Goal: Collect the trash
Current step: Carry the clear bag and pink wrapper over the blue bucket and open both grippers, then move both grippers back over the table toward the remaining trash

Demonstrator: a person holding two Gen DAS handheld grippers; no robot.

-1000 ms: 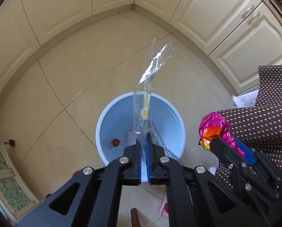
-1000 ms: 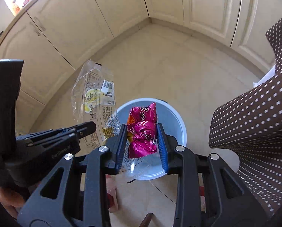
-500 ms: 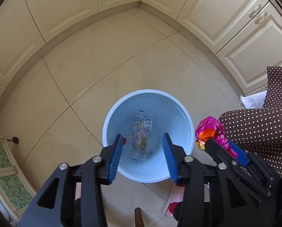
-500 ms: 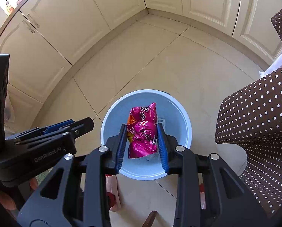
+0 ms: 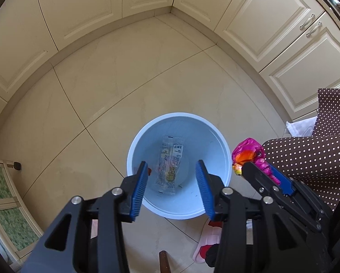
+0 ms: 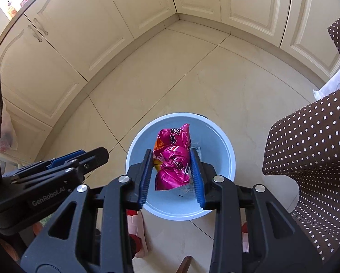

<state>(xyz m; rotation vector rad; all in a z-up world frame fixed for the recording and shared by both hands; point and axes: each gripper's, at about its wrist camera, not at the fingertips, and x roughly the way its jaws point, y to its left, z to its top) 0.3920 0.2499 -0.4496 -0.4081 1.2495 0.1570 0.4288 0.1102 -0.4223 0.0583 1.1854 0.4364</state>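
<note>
Left gripper: held above the pale blue bin, pointing steeply down; blue pads spread apart, nothing between them; jaws lately widened.

Clear plastic wrapper: flat on the bin floor, printed label and barcode facing up, long axis running away from the camera. Small red scrap just beside it, near the left pad.

Right gripper: over the same bin, pointing steeply down; jaws lately eased apart a little. Crumpled magenta snack bag between the blue pads, upper end sticking out past the fingertips; left pad against the bag, contact at the right pad not clear enough to tell. Seen from the left wrist view as a pink-and-orange bundle at the bin's right rim.

Bin: round, upright, standing on the beige tiled floor, in a corner of cream cabinets.

Brown cloth with white dots: right of the bin, draped, edge near the rim.

Pink slippers: on the floor below the bin, partly hidden by the gripper bodies.
</note>
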